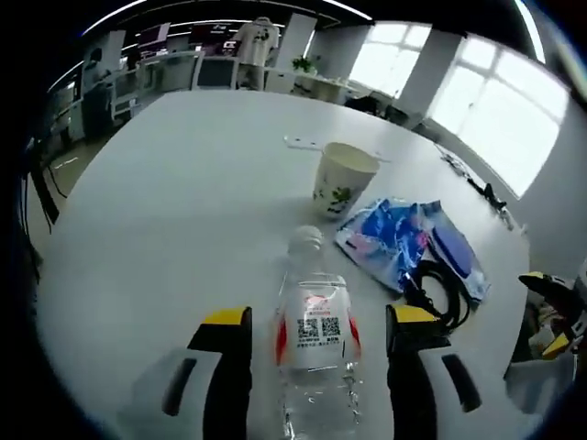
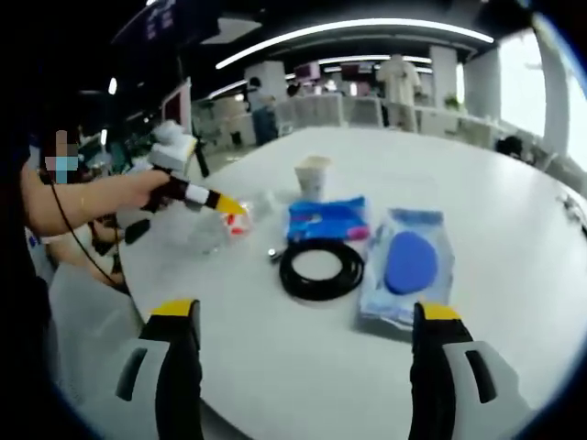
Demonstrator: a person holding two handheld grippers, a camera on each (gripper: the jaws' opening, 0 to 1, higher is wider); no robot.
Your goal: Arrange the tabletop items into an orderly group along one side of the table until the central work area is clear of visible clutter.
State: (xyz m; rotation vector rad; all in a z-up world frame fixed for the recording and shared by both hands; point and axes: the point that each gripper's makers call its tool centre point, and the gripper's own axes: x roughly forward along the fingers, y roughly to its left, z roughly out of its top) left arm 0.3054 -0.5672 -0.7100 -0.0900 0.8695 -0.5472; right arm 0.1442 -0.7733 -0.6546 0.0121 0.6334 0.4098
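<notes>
A clear plastic water bottle (image 1: pixel 316 335) with a red and white label lies on the white table (image 1: pixel 183 211), cap pointing away. My left gripper (image 1: pixel 318 316) is open, one jaw on each side of the bottle with a small gap either way. Beyond the bottle stand a paper cup (image 1: pixel 341 179), a blue printed packet (image 1: pixel 399 236) and a black cable coil (image 1: pixel 442 295). My right gripper (image 2: pixel 307 312) is open over the near table edge with nothing between its fingers. Ahead of it lie the cable coil (image 2: pixel 321 268), the blue packet (image 2: pixel 326 220), a clear pouch holding a blue disc (image 2: pixel 408 261) and the cup (image 2: pixel 312 174).
A person's hand and forearm (image 2: pixel 110 197) hold the left gripper (image 2: pixel 215 200) at the table's left edge, by the bottle (image 2: pixel 211 231). A small flat white item (image 1: pixel 303 142) lies beyond the cup. Desks and chairs stand past the far edge.
</notes>
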